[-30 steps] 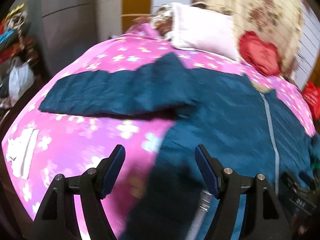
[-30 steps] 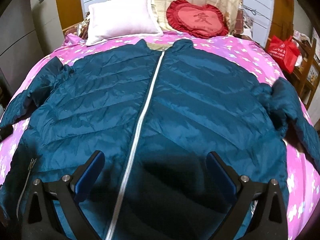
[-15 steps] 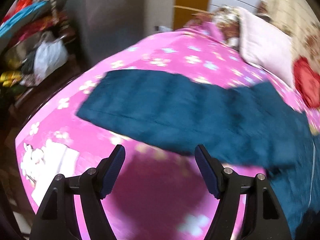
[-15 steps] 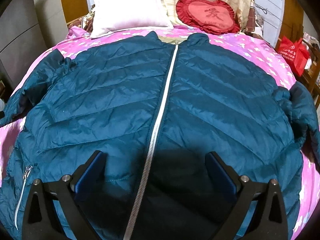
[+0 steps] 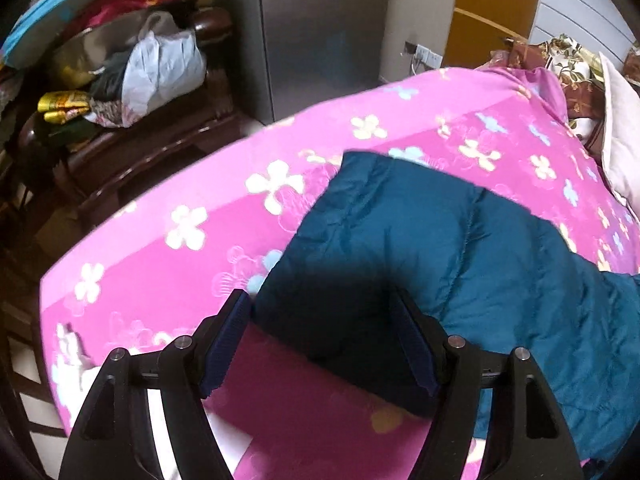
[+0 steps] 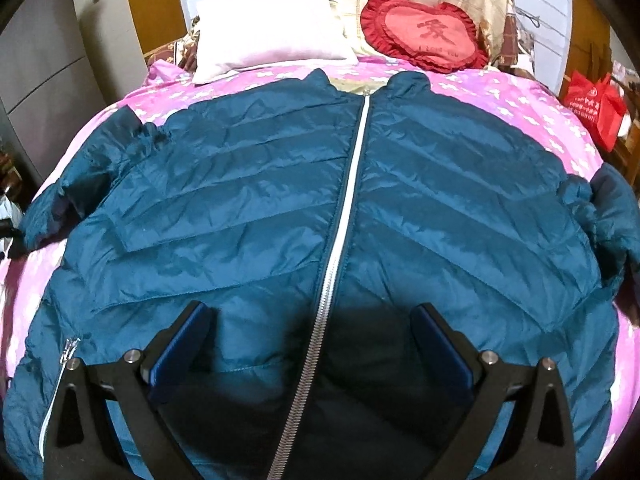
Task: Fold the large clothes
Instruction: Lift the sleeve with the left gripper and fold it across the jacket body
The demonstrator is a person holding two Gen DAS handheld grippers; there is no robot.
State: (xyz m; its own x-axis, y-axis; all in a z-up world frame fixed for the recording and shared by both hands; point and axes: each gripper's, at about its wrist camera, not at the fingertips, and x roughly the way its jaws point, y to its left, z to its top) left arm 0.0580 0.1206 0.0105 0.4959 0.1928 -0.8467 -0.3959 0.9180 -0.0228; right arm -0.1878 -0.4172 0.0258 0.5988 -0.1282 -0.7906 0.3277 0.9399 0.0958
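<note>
We hover our left tool (image 5: 322, 344), jaws wide, over the jacket's left sleeve (image 5: 420, 248) cuff. Right tool (image 6: 312, 352) wide above jacket (image 6: 280, 208) hem on bed (image 5: 168, 264). Next: likely pinch cuff, fold sleeve inward.

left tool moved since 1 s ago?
Yes. The left tool has swung left toward the sleeve end: the grey cabinet now sits mid-view, and the white pillow sits at the right edge.
</note>
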